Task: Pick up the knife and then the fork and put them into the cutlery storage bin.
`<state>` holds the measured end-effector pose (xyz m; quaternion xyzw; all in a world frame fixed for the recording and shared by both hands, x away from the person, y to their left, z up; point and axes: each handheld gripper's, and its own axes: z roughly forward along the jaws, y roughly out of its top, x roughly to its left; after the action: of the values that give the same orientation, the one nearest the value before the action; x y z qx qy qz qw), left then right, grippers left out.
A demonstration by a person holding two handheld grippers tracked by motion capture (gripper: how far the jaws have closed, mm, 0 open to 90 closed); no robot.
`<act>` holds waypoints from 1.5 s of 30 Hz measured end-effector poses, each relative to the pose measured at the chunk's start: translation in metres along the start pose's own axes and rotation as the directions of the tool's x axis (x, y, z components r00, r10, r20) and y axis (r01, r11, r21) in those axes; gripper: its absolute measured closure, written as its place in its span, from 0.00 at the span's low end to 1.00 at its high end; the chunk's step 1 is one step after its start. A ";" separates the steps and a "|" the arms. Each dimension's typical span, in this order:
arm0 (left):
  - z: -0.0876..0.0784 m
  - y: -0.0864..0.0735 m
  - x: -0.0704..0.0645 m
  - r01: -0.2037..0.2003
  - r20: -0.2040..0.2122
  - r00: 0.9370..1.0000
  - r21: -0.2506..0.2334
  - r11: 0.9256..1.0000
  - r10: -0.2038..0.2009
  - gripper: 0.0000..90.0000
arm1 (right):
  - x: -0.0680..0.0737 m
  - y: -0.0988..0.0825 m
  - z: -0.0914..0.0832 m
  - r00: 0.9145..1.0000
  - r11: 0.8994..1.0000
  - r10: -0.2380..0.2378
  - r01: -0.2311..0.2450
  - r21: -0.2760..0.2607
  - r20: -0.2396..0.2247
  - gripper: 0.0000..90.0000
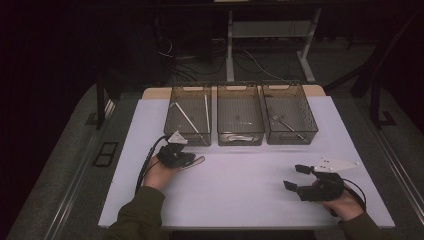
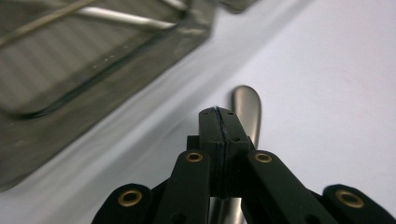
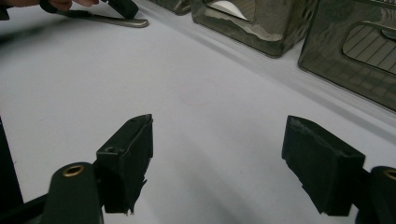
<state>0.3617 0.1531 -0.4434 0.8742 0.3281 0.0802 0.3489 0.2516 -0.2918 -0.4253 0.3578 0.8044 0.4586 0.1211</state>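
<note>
A: What's the setting?

B: A dim room, a white tabletop, three clear bins along its far side.

A: And the grippers?

B: Right gripper hovers with jaws spread, empty. Left gripper is pressed together over a metal utensil lying just before the left bin.

A: How will it handle?

B: Probably stiff, light, slick; pinch the flat handle mid-length.
</note>
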 end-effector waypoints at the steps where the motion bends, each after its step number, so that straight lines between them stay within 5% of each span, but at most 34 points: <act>1: 0.001 0.001 -0.002 -0.011 0.012 1.000 0.004 1.000 0.011 0.98 | 0.000 0.000 0.000 1.000 1.000 0.000 0.000 0.001 -0.001 0.27; 8: 0.001 0.002 -0.007 -0.044 0.037 0.998 0.014 0.999 0.044 0.98 | 0.000 0.000 0.000 1.000 1.000 -0.004 0.004 0.003 -0.002 0.27; 15: -0.025 -0.002 -0.001 -0.040 0.064 0.997 -0.070 0.997 0.045 0.80 | -0.001 0.000 0.000 1.000 1.000 -0.003 0.003 0.001 -0.006 0.27; 22: -0.048 -0.024 0.008 -0.123 0.103 0.987 -0.044 0.992 0.127 0.67 | -0.001 0.000 0.000 1.000 1.000 -0.007 0.007 0.002 -0.007 0.27; 27: -0.043 -0.032 0.015 -0.153 0.136 0.979 -0.002 0.988 0.152 0.71 | 0.000 0.000 0.000 1.000 1.000 -0.012 0.012 0.005 -0.008 0.27; 29: -0.038 -0.035 0.015 -0.190 0.137 0.973 0.039 0.981 0.184 0.74 | -0.001 0.000 0.000 1.000 1.000 -0.012 0.012 0.005 -0.009 0.27; 32: -0.038 -0.037 0.016 -0.192 0.130 0.974 0.023 0.981 0.188 0.78 | -0.001 0.000 0.000 1.000 1.000 -0.012 0.012 0.004 -0.009 0.27; 38: -0.037 -0.035 0.008 -0.245 0.126 0.963 0.040 0.969 0.238 0.87 | 0.000 0.000 0.001 1.000 1.000 -0.014 0.014 0.005 -0.014 0.27; 45: -0.036 -0.032 0.007 -0.220 0.135 0.968 0.043 0.975 0.213 0.87 | 0.001 0.001 0.000 0.999 1.000 -0.024 0.024 0.003 -0.022 0.27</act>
<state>0.3371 0.1949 -0.4390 0.9178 0.2095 0.0513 0.3335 0.2516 -0.2911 -0.4247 0.3434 0.8106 0.4596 0.1170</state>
